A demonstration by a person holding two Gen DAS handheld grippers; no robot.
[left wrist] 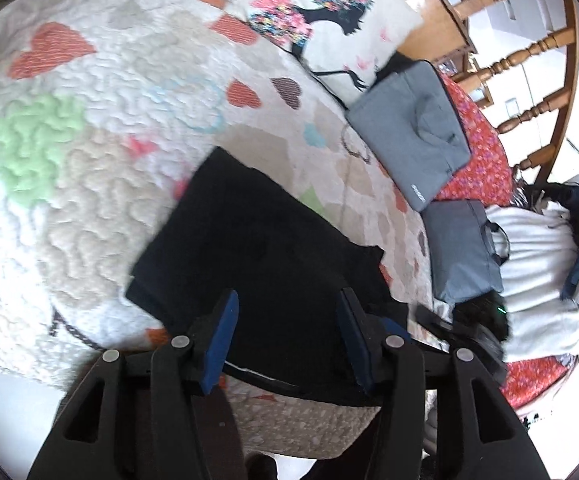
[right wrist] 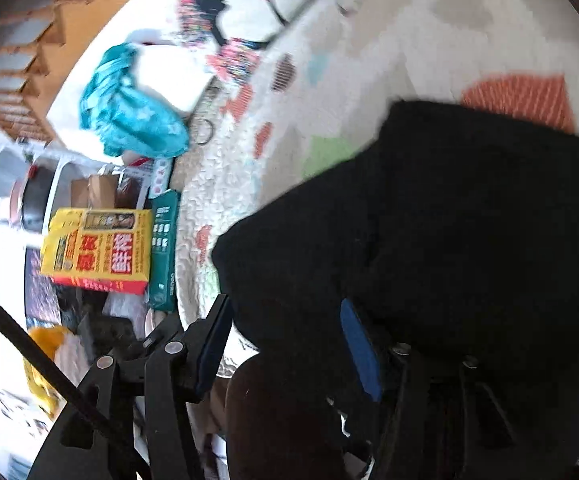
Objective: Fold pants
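Black pants (left wrist: 257, 256) lie folded into a compact dark block on a quilted bedspread (left wrist: 69, 168) patterned with hearts, seen from both wrist cameras. The left hand-held gripper (left wrist: 287, 340) hangs just over the near edge of the pants, its blue-padded jaws parted with only dark cloth showing in the gap below them; neither pad presses on the fabric. In the right wrist view the right hand-held gripper (right wrist: 289, 344) also stands with its jaws apart, the pants (right wrist: 429, 240) bulking up ahead of it and to its right, the near edge of the cloth lying between the fingers without being pinched. Beyond the pants in the left view, two grey laptop bags (left wrist: 413, 136) rest at the bed's far edge beside a printed pillow (left wrist: 321, 28) and a wooden railing (left wrist: 529, 52). To the left in the right view sit a teal cloth (right wrist: 129, 108), a yellow box (right wrist: 97, 248) and a green box (right wrist: 164, 252). Both views are motion-blurred.
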